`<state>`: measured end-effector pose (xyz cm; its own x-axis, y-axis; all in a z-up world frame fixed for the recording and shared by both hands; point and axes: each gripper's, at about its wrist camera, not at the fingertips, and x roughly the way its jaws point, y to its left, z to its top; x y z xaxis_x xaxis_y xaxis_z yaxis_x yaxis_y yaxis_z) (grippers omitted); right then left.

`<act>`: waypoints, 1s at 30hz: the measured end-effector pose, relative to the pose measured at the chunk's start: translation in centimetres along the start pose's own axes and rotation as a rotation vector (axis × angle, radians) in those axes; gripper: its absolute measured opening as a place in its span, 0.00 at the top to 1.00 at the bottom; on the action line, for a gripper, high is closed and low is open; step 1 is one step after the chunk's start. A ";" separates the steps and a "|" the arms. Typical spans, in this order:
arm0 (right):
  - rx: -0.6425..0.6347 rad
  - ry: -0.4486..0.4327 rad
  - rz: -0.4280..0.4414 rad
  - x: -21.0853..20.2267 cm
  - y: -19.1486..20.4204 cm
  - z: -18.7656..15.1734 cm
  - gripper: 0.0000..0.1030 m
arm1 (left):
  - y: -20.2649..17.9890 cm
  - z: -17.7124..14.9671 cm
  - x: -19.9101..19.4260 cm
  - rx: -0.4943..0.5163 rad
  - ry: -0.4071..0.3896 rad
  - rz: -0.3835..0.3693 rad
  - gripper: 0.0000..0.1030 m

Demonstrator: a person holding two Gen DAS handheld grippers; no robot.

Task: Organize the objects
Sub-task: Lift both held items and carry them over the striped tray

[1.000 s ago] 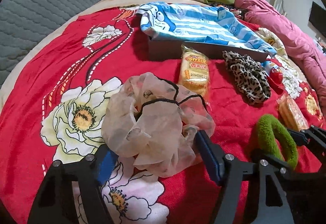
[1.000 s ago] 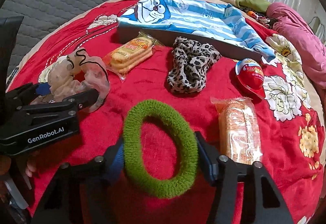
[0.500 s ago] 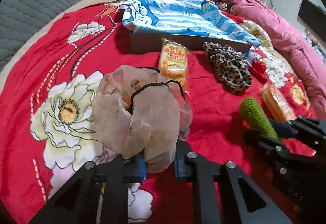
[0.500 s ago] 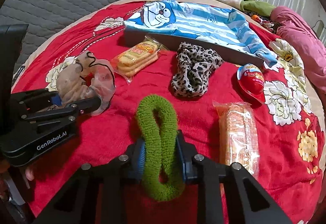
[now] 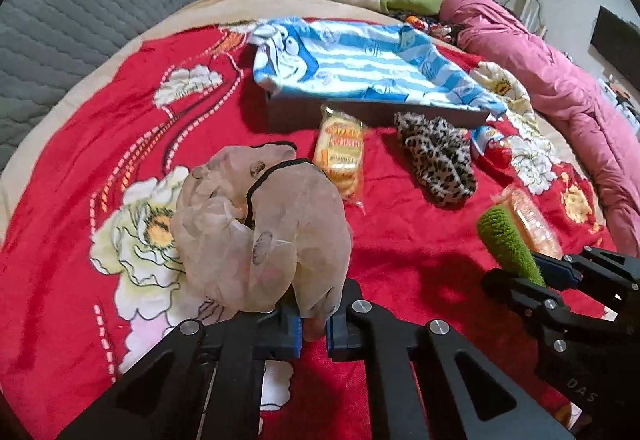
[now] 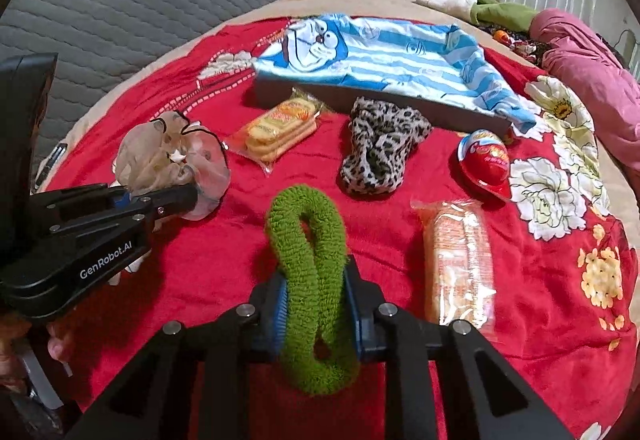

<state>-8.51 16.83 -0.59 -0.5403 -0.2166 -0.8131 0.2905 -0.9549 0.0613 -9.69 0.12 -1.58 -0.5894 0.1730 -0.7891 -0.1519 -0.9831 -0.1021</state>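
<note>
A green scrunchie (image 6: 308, 280), a leopard-print scrunchie (image 6: 380, 144), a blue-and-white striped cloth (image 6: 384, 56), a red flowered blanket (image 6: 540, 280).

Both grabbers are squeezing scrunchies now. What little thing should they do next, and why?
Probably carry both toward the tray lined with blue-striped cartoon cloth. The left gripper pinches the sheer beige scrunchie, the right gripper the fuzzy green scrunchie, and that tray looks like the only container.

even indoor light, soft shadows, fisheye bending, dark vignetted corners
</note>
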 end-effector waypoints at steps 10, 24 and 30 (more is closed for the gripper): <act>0.013 -0.040 0.006 -2.2 -0.9 0.9 0.76 | -1.9 1.5 -2.4 0.038 -0.033 0.010 0.93; 0.015 -0.110 -0.012 -4.2 -3.5 3.9 0.76 | -4.0 5.5 -4.4 0.056 -0.091 0.042 0.93; 0.013 -0.143 -0.024 -5.2 -4.7 5.9 0.76 | -4.8 7.9 -4.9 0.052 -0.121 0.050 0.93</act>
<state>-11.69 21.23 6.76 -0.6540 -0.2199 -0.7238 0.2669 -0.9624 0.0512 -12.32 4.46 7.53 -0.6880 0.1330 -0.7134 -0.1593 -0.9868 -0.0303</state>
